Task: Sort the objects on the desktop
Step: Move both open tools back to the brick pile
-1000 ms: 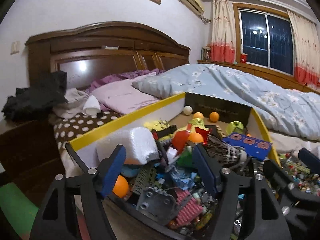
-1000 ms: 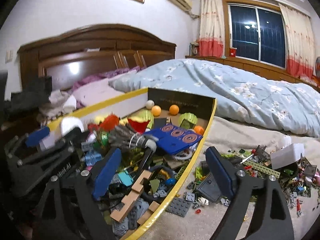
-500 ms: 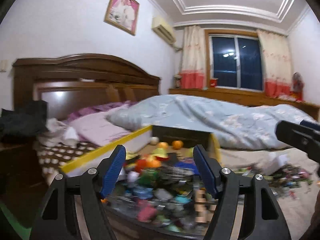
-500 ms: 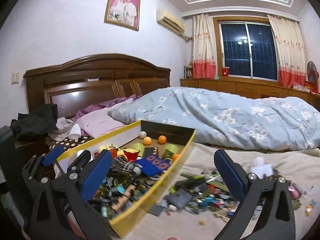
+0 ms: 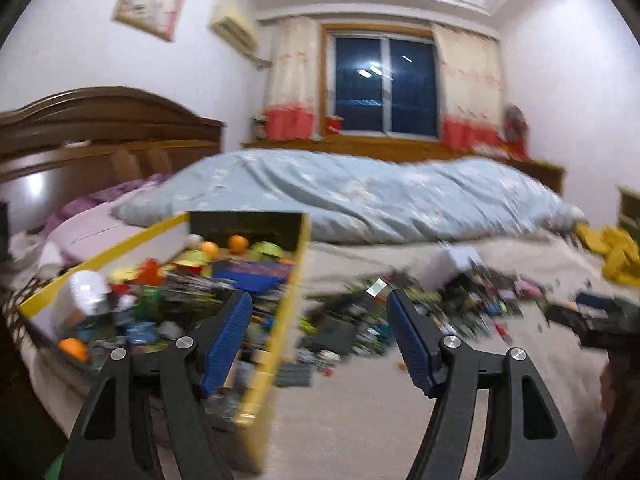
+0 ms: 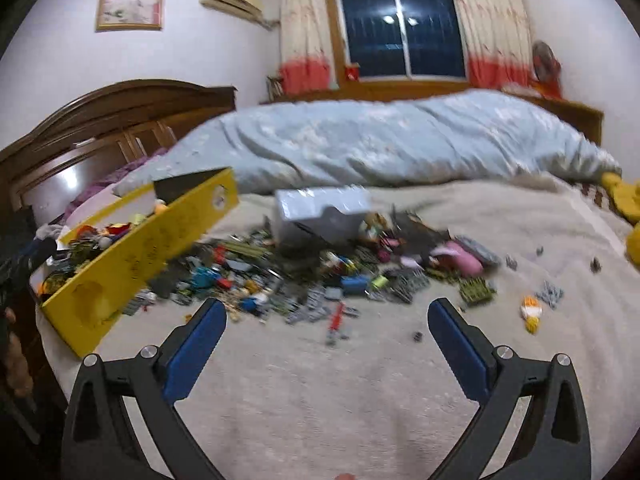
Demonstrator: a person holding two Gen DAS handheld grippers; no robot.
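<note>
Yellow box [image 6: 132, 264], one; two orange balls [image 5: 238, 243] inside.

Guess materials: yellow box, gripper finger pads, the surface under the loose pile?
Yellow box: probably cardboard, matte; thin flat walls with punched round holes. Finger pads: blue, likely rubber or soft plastic; ribbed texture shows on the left gripper. Surface: beige fabric, looks like a napped blanket; fuzzy and slightly rumpled. Motion blur limits certainty.

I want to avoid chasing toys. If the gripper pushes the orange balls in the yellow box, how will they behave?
The orange balls look round and smooth, so they would probably roll away and slip between fingers. The yellow box walls and surrounding toys should stop them.
</note>
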